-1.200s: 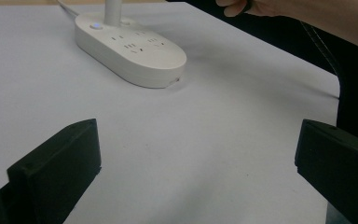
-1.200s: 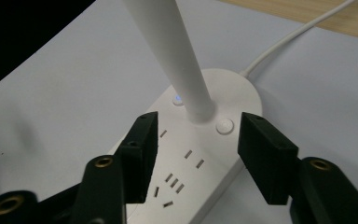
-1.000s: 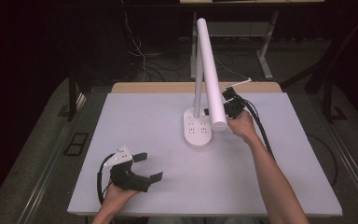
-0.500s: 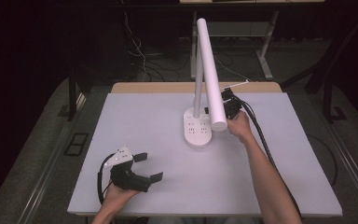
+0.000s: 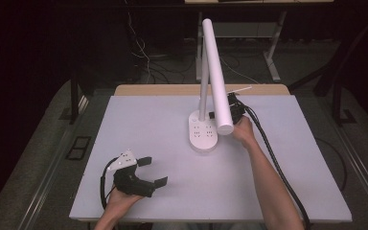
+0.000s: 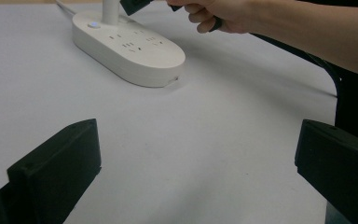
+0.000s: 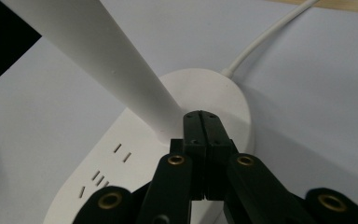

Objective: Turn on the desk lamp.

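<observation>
From above, your left gripper (image 5: 146,171) rests at the table's (image 5: 148,120) near left with its jaws spread wide and empty, while your right gripper (image 5: 222,115) is held at the far centre, just right of the white lamp's (image 5: 214,72) base (image 5: 202,132). Along your left gripper (image 6: 191,172), the wide black jaws frame bare table (image 6: 214,154), with the socketed base (image 6: 130,44) and your right hand (image 6: 219,16) beyond. Along your right gripper (image 7: 201,122), the jaws are pressed together, holding nothing, their tips at the foot of the lamp's post (image 7: 102,56) over the base (image 7: 209,93), its white cord (image 7: 265,39) trailing away.
</observation>
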The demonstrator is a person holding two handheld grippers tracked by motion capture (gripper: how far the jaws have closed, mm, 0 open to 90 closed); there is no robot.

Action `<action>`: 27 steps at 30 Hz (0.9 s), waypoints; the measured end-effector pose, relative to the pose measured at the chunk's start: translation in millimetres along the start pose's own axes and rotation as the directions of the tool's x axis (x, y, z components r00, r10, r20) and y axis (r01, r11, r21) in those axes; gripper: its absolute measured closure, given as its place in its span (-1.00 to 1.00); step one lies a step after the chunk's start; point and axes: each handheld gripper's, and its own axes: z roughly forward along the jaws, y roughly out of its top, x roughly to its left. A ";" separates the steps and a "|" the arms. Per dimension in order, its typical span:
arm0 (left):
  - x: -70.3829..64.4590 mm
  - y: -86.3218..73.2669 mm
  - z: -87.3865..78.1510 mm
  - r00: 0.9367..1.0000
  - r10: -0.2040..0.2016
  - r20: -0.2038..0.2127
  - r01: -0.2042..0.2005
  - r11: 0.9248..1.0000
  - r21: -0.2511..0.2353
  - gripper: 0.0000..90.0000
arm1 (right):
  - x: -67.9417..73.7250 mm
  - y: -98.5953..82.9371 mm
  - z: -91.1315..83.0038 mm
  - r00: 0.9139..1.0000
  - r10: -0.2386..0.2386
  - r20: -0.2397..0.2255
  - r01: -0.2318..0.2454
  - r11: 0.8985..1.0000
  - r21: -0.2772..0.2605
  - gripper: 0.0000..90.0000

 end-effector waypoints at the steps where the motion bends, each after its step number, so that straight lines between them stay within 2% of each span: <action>1: 0.2 0.0 -0.1 1.000 0.000 0.000 0.000 1.000 0.000 -1.00 | 0.0 0.0 0.0 1.000 0.000 0.000 0.000 1.000 0.000 0.99; 12: 0.7 0.2 0.8 1.000 0.005 0.001 -0.005 1.000 0.007 -1.00 | -2.2 -2.6 9.8 1.000 0.028 -0.014 -0.028 1.000 -0.013 1.00; 27: -0.6 -0.1 0.9 1.000 0.010 0.002 -0.010 1.000 0.010 -1.00 | -1.1 -3.7 11.6 1.000 0.002 0.004 -0.002 1.000 -0.013 1.00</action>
